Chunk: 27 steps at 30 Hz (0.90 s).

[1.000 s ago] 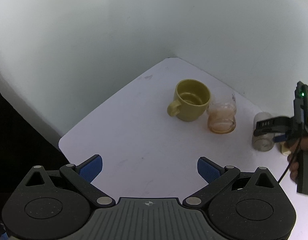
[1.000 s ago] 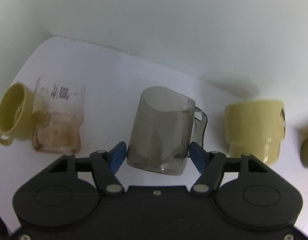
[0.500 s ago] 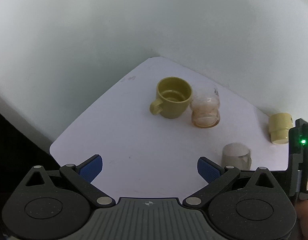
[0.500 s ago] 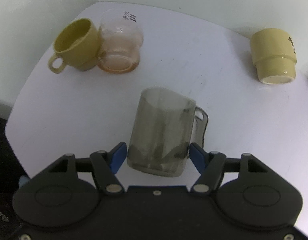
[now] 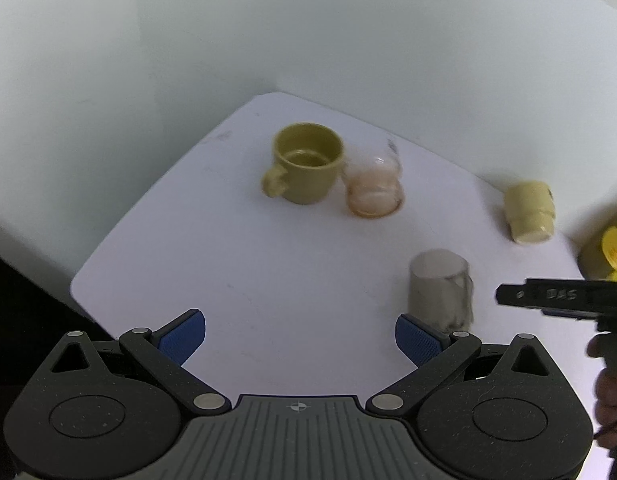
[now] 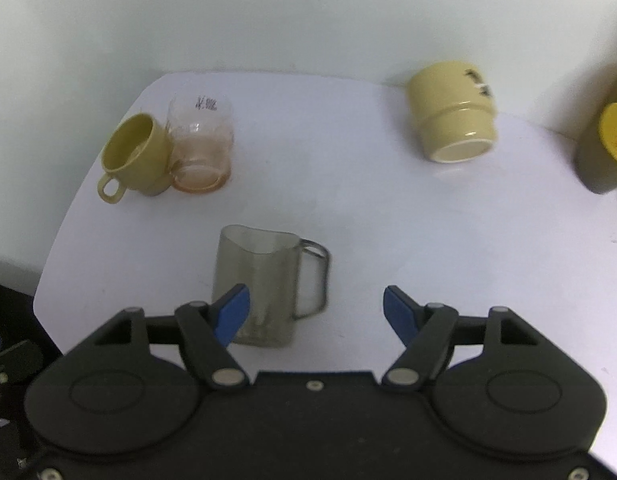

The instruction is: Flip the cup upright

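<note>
Right wrist view shows the right claw spread wide, holding nothing, the grey mug upright on the worktop; withdraw straight back, avoiding its handle.

White table, olive mug at 10 o'clock touching a stained glass, pale yellow cup upside down at 1 o'clock, dark container with yellow piece at 3 o'clock

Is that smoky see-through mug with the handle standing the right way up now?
Yes, the smoky transparent plastic mug stands upright on the white table: its open rim faces up. The right tool is open, clear of it.
</note>
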Available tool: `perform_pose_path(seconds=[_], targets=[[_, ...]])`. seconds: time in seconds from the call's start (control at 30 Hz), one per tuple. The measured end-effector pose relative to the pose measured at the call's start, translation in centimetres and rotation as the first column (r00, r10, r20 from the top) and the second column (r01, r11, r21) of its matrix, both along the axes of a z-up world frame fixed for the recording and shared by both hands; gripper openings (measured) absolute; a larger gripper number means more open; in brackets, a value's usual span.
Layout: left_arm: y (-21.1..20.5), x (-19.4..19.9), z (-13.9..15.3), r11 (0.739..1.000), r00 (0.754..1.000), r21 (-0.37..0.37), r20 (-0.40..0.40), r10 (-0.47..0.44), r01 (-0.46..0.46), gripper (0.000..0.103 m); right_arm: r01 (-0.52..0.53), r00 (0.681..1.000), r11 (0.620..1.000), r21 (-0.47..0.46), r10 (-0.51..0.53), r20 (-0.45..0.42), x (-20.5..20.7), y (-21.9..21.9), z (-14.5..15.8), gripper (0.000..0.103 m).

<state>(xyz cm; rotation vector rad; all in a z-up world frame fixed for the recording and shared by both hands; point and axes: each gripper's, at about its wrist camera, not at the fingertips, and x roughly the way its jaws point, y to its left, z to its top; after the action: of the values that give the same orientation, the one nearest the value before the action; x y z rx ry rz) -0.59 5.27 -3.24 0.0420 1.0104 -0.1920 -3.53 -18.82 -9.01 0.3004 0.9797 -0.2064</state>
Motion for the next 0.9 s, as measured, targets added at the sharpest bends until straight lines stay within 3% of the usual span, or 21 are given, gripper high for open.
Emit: perform_pose_path(seconds=[0.17, 0.33, 0.5, 0.57, 0.9], targets=[[-2.1, -0.7, -0.5, 0.999, 0.999, -0.018, -0.006, -0.043, 0.043, 0.103, 0.006, 0.999, 1.000, -0.017, -0.005, 0.031, -2.8, -1.6, 1.1, 0.080], [-3.5, -1.2, -0.3, 0.999, 0.999, -0.008, -0.013, -0.046, 0.046, 0.103, 0.001, 1.000, 0.999, 0.033, -0.002, 0.014, -2.4, -2.5, 0.2, 0.080], [-3.2, -1.8, 0.6, 1.000, 0.999, 0.003, 0.011, -0.030, 0.030, 0.103, -0.018, 0.999, 0.990, 0.142, 0.023, -0.035, 0.5, -1.9, -2.6, 0.061], [-2.5, -2.1, 1.0, 1.000, 1.000, 0.011, 0.019, -0.012, 0.011, 0.103, -0.013, 0.999, 0.981, 0.194, 0.022, -0.045, 1.3, -1.5, -3.5, 0.060], [1.3, -2.1, 0.9, 0.996, 0.997, 0.028, 0.007, 0.081, -0.081, 0.103, -0.056, 0.996, 0.961, 0.272, 0.073, -0.053, 4.4, 1.6, -5.6, 0.058]])
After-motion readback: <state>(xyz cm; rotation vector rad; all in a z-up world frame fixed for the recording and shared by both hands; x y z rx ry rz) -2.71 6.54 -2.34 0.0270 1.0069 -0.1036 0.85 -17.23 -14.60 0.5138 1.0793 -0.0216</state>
